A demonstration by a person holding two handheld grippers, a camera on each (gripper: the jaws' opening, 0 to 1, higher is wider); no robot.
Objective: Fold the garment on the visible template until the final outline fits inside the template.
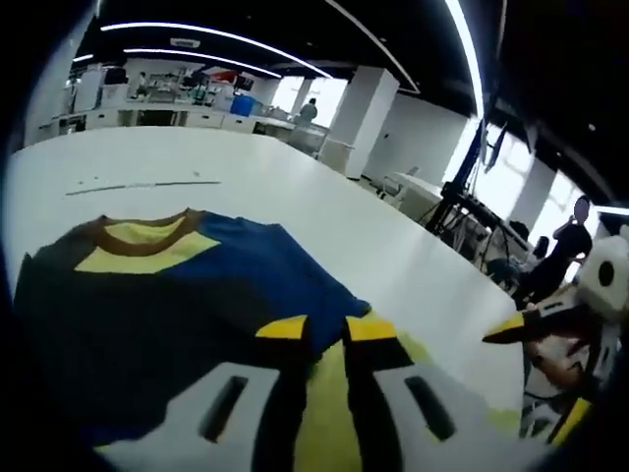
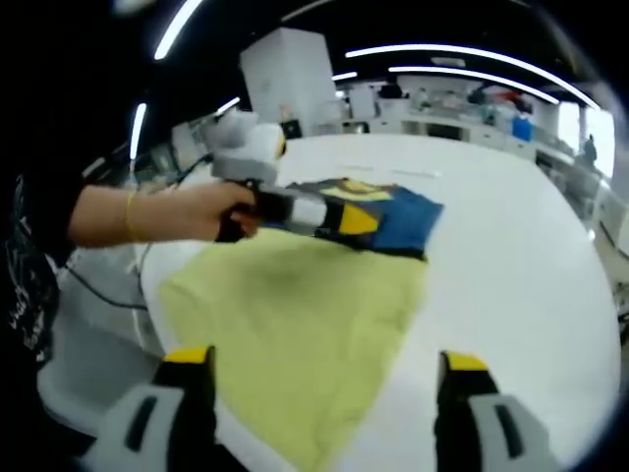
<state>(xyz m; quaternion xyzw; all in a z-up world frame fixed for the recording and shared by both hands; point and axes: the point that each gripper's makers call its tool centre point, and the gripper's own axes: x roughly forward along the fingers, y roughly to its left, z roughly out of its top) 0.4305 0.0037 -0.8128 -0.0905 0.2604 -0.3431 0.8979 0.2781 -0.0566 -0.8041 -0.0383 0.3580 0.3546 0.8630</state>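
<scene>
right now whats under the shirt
A yellow-green mat lies under the shirt, spreading out from it across the white table. The left tool sits over the shirt's near edge. How far the mat runs beneath the shirt is covered.

Looking forward along the right hand-held gripper [image 2: 324,379]: two yellow-tipped jaws wide apart, nothing between them, hovering over a pale yellow-green template [image 2: 295,324] spread flat on the white surface [image 2: 521,265]. Beyond the template's far edge, touching it, a folded garment [image 2: 398,218] in blue with yellow and dark patches. Coming in from the left, a person's hand [image 2: 211,211] gripping the left hand-held gripper [image 2: 359,221], its yellow-marked tips down at the garment's near edge; jaw state unclear. Farther back, a white pillar [image 2: 290,69] and benches.
</scene>
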